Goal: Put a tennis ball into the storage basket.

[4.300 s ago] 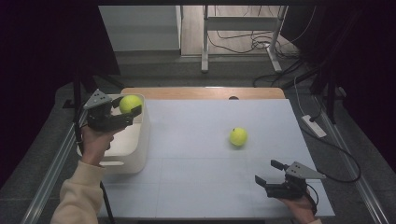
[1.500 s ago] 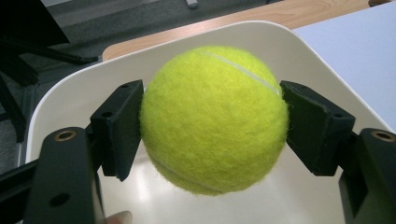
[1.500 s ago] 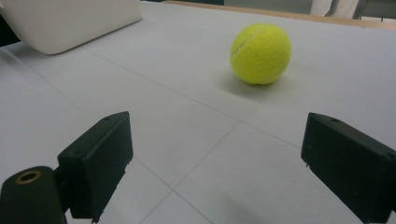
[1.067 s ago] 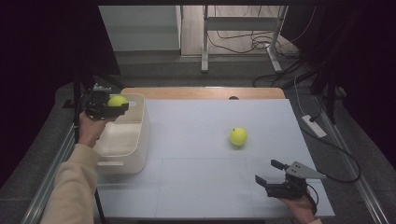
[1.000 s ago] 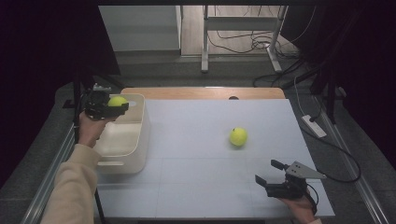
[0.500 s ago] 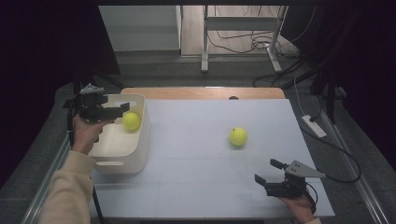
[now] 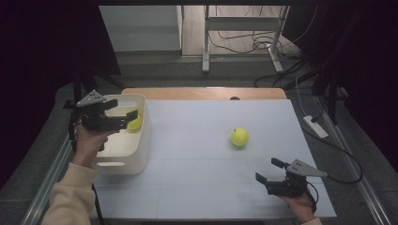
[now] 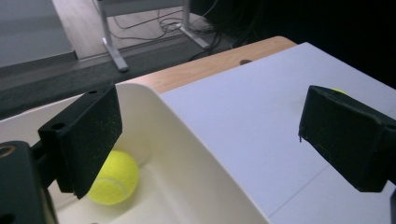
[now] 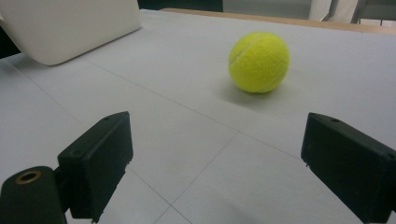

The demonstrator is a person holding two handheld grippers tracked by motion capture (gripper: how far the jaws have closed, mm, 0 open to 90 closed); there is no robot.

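The left gripper (image 7: 123,118) has just opened its jaws wide, empty, above the fuzzy yellow tennis ball (image 8: 113,178) lying in the white plastic bin (image 7: 141,140) at the surface's left edge. The right gripper (image 7: 267,174), jaws wide and empty, waits near the front edge. A second yellow tennis ball (image 7: 239,137) lies right of centre; I'd straddle it squarely before closing.

Right gripper (image 9: 212,163) low over white table sheet (image 9: 140,70), jaws spread wide, nothing between them. Yellow tennis ball (image 9: 258,61) resting on the sheet ahead, well beyond the jaw tips, nearer the right jaw's side, small shadow under it. White bin (image 9: 70,25) at top left, only its outer wall seen, standing on the sheet. Thin grid lines crossing the sheet. Wooden table edge (image 9: 280,19) along the far side.
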